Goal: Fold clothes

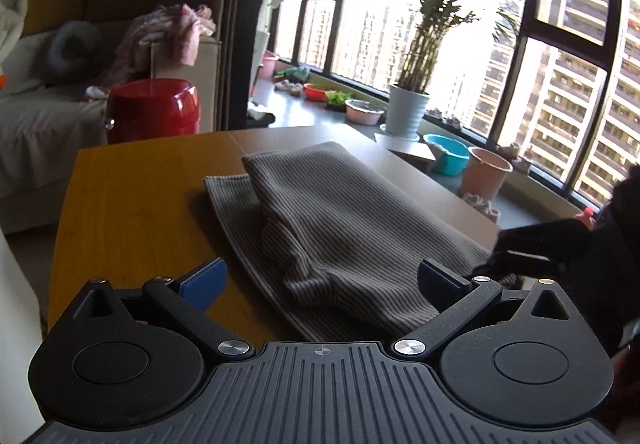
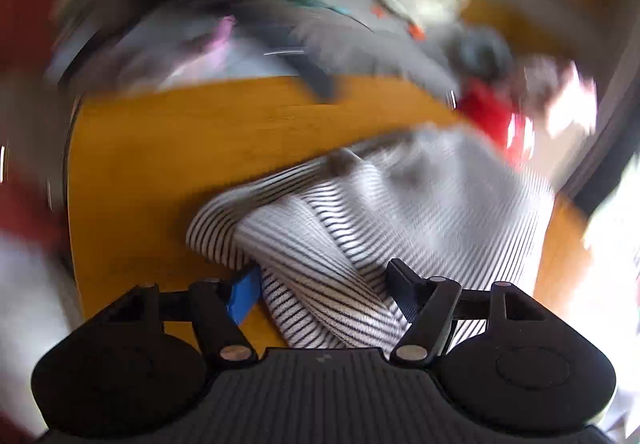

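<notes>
Fingers of the left hand-held gripper spread wide over the near edge of a striped shirt, gripping nothing. The right hand-held gripper is also wide, cloth between its fingers. The shirt lies folded on the wooden counter.

Striped garment: soft ribbed cloth, matt, finely lined, rumpled near the fold. Table: smooth wood with low sheen, grain visible. Left gripper: matt black plastic, ribbed housing, bright metal pivot screws, blue matt pads. Right gripper: likewise matt black plastic with one blue pad, blurred. Red stool, far left: glossy plastic. Plant pot, far right: smooth, glazed-looking.
</notes>
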Tool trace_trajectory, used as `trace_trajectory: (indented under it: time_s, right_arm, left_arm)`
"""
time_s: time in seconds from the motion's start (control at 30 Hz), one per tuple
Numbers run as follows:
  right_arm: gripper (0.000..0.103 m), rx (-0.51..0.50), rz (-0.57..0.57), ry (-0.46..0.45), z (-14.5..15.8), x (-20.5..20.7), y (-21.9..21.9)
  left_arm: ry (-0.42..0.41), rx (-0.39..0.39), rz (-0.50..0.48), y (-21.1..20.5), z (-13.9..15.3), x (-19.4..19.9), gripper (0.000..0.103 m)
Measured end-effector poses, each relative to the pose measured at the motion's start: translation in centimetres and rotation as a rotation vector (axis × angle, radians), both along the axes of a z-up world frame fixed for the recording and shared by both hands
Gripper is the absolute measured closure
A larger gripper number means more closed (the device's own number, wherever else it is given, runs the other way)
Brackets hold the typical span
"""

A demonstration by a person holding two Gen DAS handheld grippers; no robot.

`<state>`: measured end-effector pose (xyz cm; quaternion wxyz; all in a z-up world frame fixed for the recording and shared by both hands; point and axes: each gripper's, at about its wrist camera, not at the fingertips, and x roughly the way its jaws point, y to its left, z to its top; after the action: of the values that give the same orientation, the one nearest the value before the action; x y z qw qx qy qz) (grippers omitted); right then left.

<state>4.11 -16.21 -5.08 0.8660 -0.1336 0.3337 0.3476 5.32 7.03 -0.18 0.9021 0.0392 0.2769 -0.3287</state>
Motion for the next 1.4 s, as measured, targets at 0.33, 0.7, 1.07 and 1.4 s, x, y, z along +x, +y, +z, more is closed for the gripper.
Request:
trace_trajectory:
  time_s: [0.33,0.7,1.07,1.4]
  right_arm:
    - [0.039,0.338,-0.143,0.299,0.0,5.0,-4.9]
    - [0.038,0.286,-0.106,0.231,0.5,4.1,-4.4]
    - [0.015,-0.210,0.051,-0.389,3.2,-4.6,-2.9]
    - [0.063,-0.385,0.021,-0.467,-0.3,-2.7,-0.1]
  left_arm:
    - [-0.160,0.363,-0.247,-6.4,-4.8,-3.0,0.000]
    - [-0.322,0.428,-0.311,-10.6,-7.0,-1.8,0.000]
    - [0.072,-0.048,-0.149,-5.5,-4.9,4.3,0.000]
    - [0.118,-0.087,-0.130,-4.6,-4.5,4.4,0.001]
